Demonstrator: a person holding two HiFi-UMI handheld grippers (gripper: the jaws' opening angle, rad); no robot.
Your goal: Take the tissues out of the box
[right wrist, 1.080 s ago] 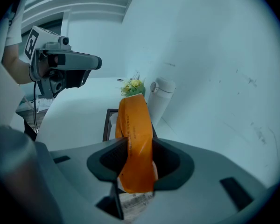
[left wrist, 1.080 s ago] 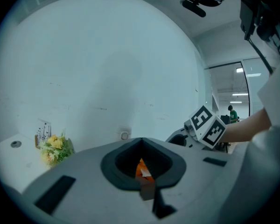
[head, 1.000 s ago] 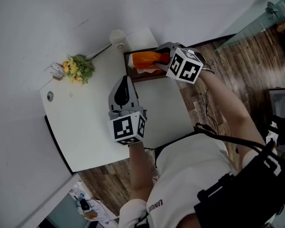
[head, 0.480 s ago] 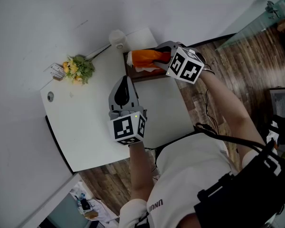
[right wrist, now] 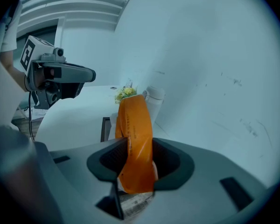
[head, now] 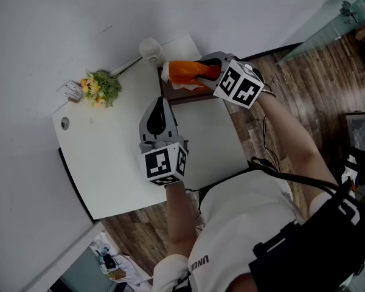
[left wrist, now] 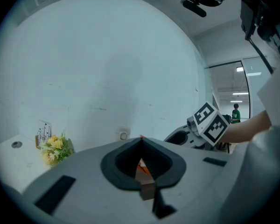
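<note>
Right gripper (right wrist: 136, 146) clamps the orange tissue pack (right wrist: 134, 125) just above the box (head: 191, 97). Left gripper (head: 160, 102) near the box: jaws together, empty.

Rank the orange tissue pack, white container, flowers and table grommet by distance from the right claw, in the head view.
1. Orange tissue pack, gripped in the right claw.
2. White container, table's far edge.
3. Flowers, far left.
4. Grommet, left corner.

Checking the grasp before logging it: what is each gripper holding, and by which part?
The right gripper clamps the orange tissue pack by its near end; the left gripper, jaws together, holds nothing.
</note>
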